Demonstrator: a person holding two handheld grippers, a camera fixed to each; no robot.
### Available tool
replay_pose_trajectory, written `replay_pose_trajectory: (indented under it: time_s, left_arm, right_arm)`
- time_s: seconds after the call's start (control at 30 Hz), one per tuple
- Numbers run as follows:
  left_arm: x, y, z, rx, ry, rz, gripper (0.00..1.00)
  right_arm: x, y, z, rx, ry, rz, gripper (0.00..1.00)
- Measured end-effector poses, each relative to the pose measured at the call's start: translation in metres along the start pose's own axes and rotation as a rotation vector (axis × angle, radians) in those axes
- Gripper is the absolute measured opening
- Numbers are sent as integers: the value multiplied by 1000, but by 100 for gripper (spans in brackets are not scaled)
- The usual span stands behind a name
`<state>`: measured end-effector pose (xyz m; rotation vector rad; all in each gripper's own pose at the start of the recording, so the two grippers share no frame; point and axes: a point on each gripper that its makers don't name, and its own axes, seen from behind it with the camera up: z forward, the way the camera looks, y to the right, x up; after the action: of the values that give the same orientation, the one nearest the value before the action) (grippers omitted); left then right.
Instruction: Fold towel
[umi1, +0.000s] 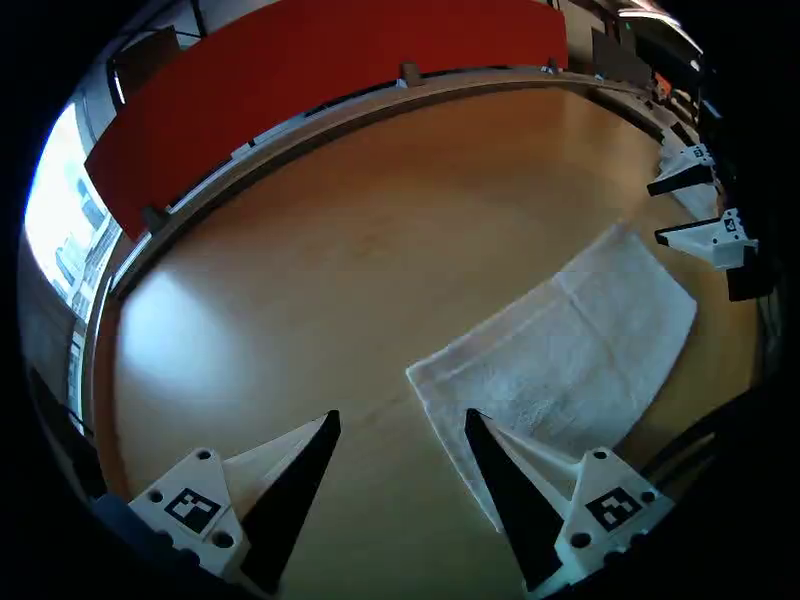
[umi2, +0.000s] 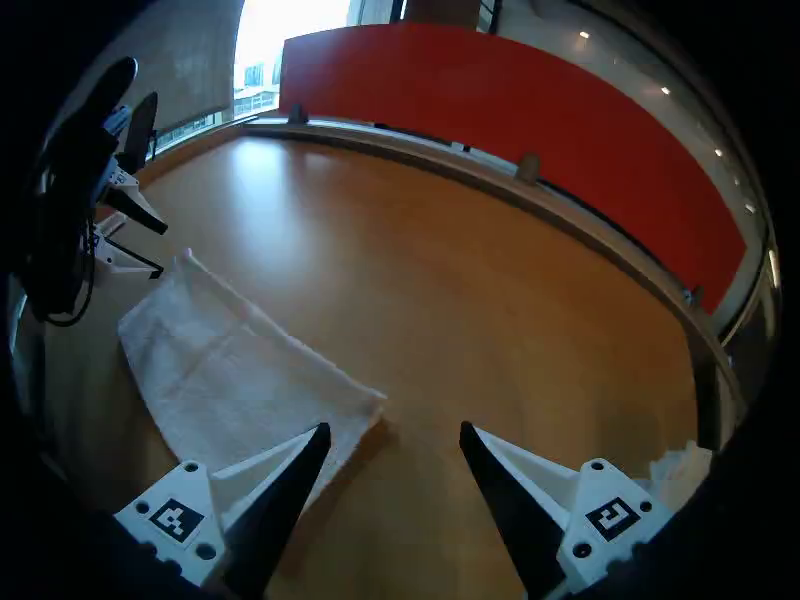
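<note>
One white towel (umi1: 570, 350) lies flat on the wooden table (umi1: 350, 270), spread as a long rectangle with a faint band across it. In the right gripper view the towel (umi2: 220, 370) sits left of centre on the table (umi2: 450, 300).

Two grippers, one at each short end of the towel.
- Left gripper (umi1: 402, 415): fingers wide apart, nothing between them. One finger overlaps the towel's near edge; cannot tell whether it touches.
- Right gripper (umi2: 395, 428): fingers wide apart, empty, one finger just over the towel's near corner.
- Each shows in the other's view at the far end: the right gripper (umi1: 655, 212) and the left gripper (umi2: 160, 250), both with fingers spread.

Step in hand, as I judge it: the approach before the first grasp. No fold is under way and nothing is lifted.

Next move likely calls for lowering onto an edge or corner, closing on the cloth alone without scraping the table, then carrying that end over to meet the other squarely.

Other counts:
- One red divider panel (umi1: 330, 70) along the table's far edge.
- One window (umi2: 280, 50).
- One small crumpled white thing (umi2: 680, 465) at the right; too small to tell what it is.
</note>
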<state>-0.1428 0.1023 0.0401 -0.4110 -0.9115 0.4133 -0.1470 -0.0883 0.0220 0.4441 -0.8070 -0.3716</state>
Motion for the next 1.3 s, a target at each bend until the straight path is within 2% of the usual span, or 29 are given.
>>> replay_pose_trajectory:
  time_s: [0.27,0.53,0.77,1.07,1.3]
  left_arm:
    - [-2,2,-7,-5,13,-12,93]
    - [-17,7,-21,-8,9,-48,93]
    - [-32,15,-33,-11,11,-90,93]
    - [-47,26,-48,-14,10,-119,93]
    - [-53,31,-52,-18,8,-131,93]
  right_arm:
    - [1,-8,-6,14,9,1,100]
    - [-3,-21,-20,26,16,6,100]
    - [-11,-32,-35,35,18,18,100]
    - [-22,-47,-52,39,20,39,100]
    - [-26,-50,-56,41,21,46,100]
